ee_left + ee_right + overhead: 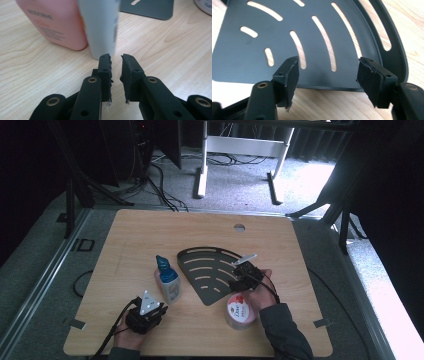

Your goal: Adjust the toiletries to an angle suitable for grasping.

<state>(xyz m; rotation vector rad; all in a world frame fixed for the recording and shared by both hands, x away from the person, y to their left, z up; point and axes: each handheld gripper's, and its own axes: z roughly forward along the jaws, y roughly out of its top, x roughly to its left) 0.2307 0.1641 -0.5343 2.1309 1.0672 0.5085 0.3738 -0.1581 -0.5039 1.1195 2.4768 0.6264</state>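
Near the front edge of the wooden table [150, 227] things are packed pretty tight, so here's where I reckon it could go sideways.

Left gripper [145, 312] sits just short of the white bottle with the blue cap [167, 280], which stands upright with a pink bottle [56, 22] touching it on one side. In the left gripper view the jaws are nearly together, just a slim gap, with nothing between them, and the white bottle's base is right past the tips. With the jaws that narrow, pushing forward would just shove the bottle, and since it's tall and leaning on its pink neighbour, I'd guess both could tip or skid toward the tray.

Right gripper [245, 270] hovers over the near edge of the dark slotted corner shelf tray [210, 270], which lies flat mid-table. Its jaws stand wide apart and hold nothing; through the right gripper view you see the tray's slots and raised curved rim [394, 47] between them. The round red-and-white tub [240, 311] sits on the table just beside that hand, near the tray's corner. Risk there: the wrist or trailing cable clips the tub on the way back. Also, the tray is a thin flat plate, so a pinch at the edge may slip, or drag it into the bottles.
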